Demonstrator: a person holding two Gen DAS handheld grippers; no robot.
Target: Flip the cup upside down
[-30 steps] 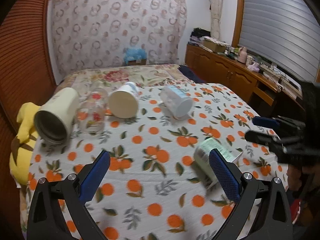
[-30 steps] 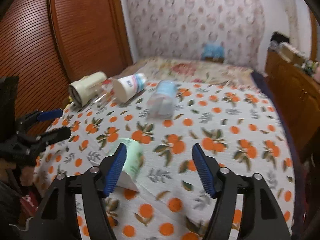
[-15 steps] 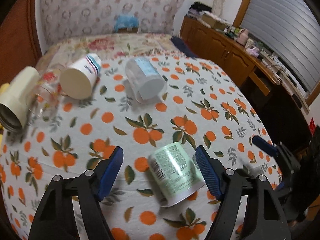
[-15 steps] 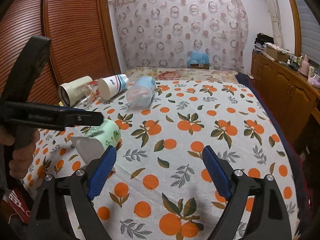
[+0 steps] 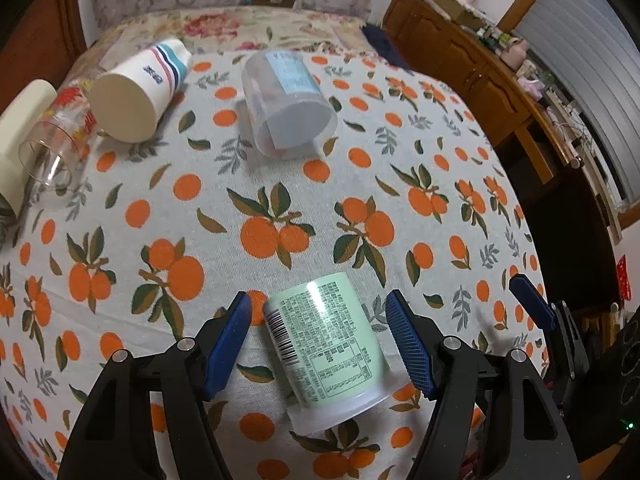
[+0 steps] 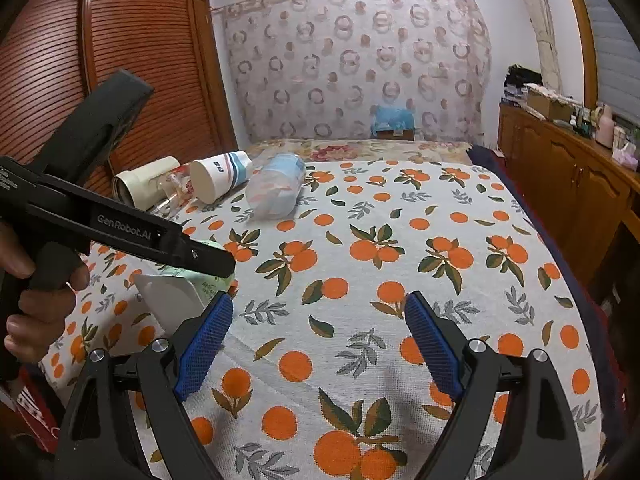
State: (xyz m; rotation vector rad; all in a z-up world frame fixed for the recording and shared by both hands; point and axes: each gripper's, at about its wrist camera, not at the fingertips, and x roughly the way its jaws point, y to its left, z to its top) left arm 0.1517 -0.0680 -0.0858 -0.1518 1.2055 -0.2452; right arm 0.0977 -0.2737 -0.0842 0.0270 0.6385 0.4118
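Note:
A pale green cup (image 5: 328,344) with printed text and a white rim lies on its side on the orange-print cloth (image 5: 280,208). Its rim points toward me. My left gripper (image 5: 322,340) is open, its blue pads on either side of the cup and not touching it. In the right wrist view the cup (image 6: 180,292) lies at the left, partly hidden behind the left gripper's black body (image 6: 120,228). My right gripper (image 6: 320,340) is open and empty over bare cloth, to the right of the cup.
Farther back lie a clear plastic cup (image 5: 286,104), a striped paper cup (image 5: 138,92), a glass (image 5: 60,140) and a cream cup (image 5: 16,136), all on their sides. A wooden cabinet (image 6: 580,184) runs along the right, and the table edge drops off at the right.
My left gripper has moved forward and down, so the green cup now lies between its pads. My right gripper has stayed nearly still and open.

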